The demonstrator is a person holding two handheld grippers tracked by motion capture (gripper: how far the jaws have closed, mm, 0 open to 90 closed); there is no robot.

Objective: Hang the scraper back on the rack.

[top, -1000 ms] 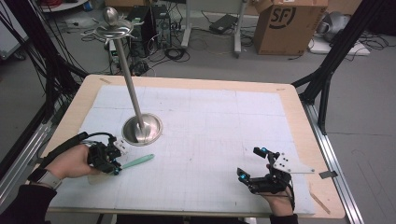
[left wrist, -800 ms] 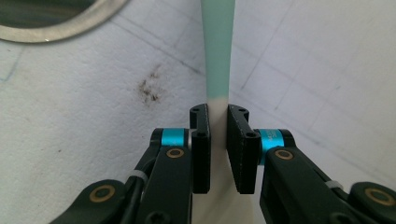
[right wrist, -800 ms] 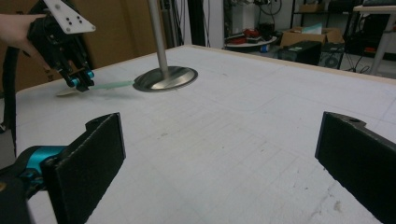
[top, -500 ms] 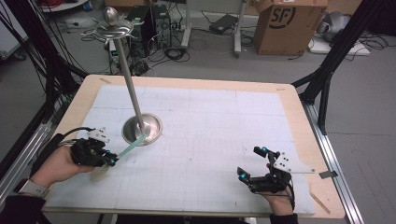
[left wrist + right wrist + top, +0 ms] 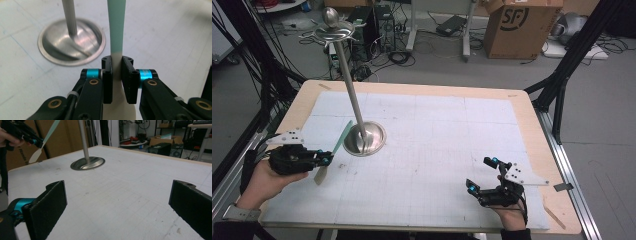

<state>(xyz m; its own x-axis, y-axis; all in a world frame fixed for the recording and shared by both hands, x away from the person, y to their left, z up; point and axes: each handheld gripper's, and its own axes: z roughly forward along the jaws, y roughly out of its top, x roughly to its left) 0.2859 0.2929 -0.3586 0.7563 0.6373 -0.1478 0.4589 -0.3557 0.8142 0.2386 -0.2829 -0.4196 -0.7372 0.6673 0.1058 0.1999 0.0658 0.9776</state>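
Left gripper (image 5: pixel 326 160), at the lower left of the high view, clamped on a green-and-cream spatula (image 5: pixel 334 150) near where the two colours meet, green end tilted up toward the steel stand (image 5: pixel 364 139), cream blade hanging clear above the white mat (image 5: pixel 437 130). Right gripper (image 5: pixel 482 176), low at the right, jaws spread wide with nothing between them.
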